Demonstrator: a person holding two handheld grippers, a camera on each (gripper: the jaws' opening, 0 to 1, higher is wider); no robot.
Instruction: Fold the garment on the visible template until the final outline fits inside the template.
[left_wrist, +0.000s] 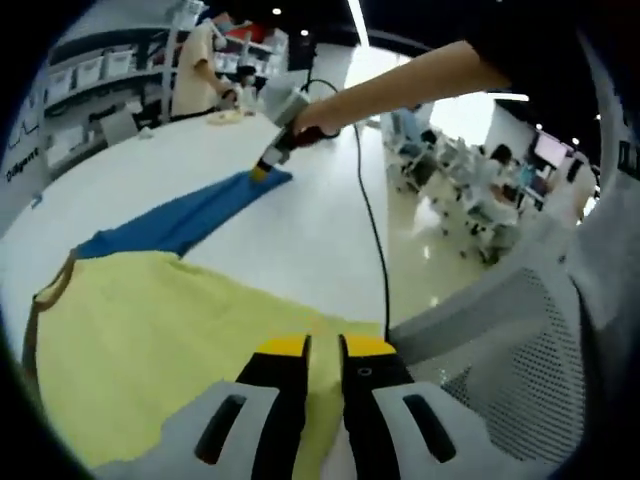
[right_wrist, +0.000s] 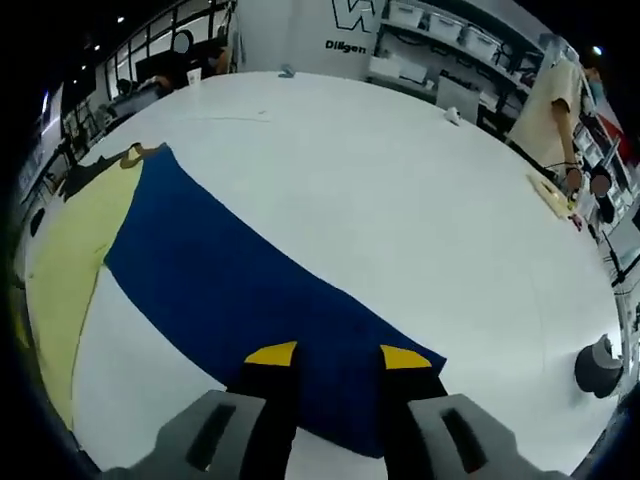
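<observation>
— Where did the garment (left_wrist: 150, 330) lie?

— Flat on the white table (right_wrist: 400, 200), yellow body at one end, blue sleeve (right_wrist: 240, 290) stretched long and away toward the other.

— And the grippers?

— The right gripper (right_wrist: 335, 357) sat at the sleeve's far tip, jaws a little apart with blue cloth between them; I couldn't tell if it pinched. The left gripper (left_wrist: 324, 346) was at the yellow hem, jaws nearly together over the cloth, grip uncertain too.

— Which was better placed?

— The right, I'd judge; it could carry the sleeve back along its length toward the body.
</observation>
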